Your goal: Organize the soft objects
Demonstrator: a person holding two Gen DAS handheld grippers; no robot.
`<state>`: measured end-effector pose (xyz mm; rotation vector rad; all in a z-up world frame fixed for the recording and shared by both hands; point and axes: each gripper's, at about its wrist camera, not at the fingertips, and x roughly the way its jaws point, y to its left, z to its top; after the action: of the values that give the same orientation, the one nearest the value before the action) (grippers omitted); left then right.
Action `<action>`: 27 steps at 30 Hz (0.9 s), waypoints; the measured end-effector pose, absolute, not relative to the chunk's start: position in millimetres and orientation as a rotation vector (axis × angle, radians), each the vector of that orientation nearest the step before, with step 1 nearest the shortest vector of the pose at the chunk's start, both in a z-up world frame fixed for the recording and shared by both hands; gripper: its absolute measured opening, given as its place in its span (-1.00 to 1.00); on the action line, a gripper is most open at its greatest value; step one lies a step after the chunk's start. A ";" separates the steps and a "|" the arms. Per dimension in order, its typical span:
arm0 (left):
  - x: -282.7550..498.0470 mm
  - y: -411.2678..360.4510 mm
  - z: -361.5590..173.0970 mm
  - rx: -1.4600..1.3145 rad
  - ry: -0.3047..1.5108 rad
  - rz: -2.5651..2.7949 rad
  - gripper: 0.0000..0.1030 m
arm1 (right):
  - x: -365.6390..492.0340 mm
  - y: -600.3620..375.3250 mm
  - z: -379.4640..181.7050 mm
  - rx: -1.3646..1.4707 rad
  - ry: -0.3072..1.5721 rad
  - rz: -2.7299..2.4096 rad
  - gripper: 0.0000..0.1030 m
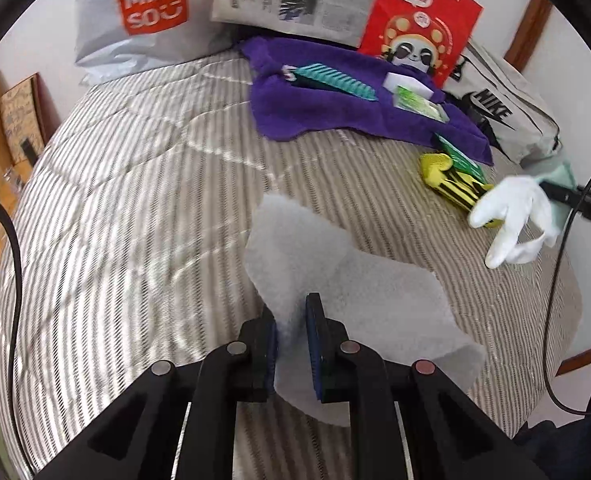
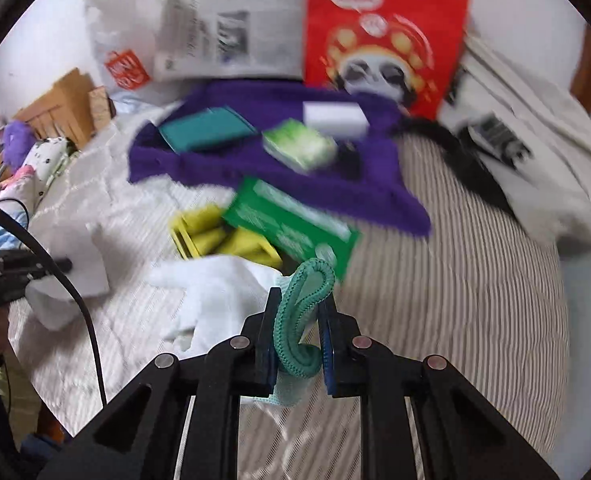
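The left gripper (image 1: 291,344) was clamped on a white foam sheet (image 1: 347,276) at lower centre, draped over the striped bedcover (image 1: 135,184). The right gripper (image 2: 298,340) was closed on a white glove (image 2: 215,292) by its teal cuff (image 2: 303,320) — lower centre, just below the yellow gloves (image 2: 215,236) and green packet (image 2: 291,224).

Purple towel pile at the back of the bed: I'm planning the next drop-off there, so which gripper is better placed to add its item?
Probably the right gripper. It is shut on the white glove's teal cuff, close before the purple towel. The left gripper, shut on the white foam sheet, sits farther back.
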<state>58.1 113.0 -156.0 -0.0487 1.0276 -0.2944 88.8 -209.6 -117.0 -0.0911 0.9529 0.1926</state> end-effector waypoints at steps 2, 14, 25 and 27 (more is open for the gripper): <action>57.5 103.4 -155.1 -0.025 1.032 -0.320 -0.54 | 86.3 -211.5 -131.4 -0.055 0.989 0.216 -0.66; 28.6 53.1 -160.3 0.256 1.014 -0.350 0.33 | 64.7 -196.6 -156.8 -0.015 0.993 0.300 0.21; 33.8 73.2 -155.0 0.157 1.018 -0.318 -0.53 | 48.4 -182.8 -154.0 -0.001 0.984 0.364 0.49; 34.1 72.5 -155.8 0.153 1.018 -0.315 -0.53 | 43.1 -184.3 -148.1 0.002 0.967 0.369 0.49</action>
<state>34.1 72.5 -155.8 0.1533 1.0184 -0.3149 43.1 -184.3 -148.1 0.0020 0.9666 0.3685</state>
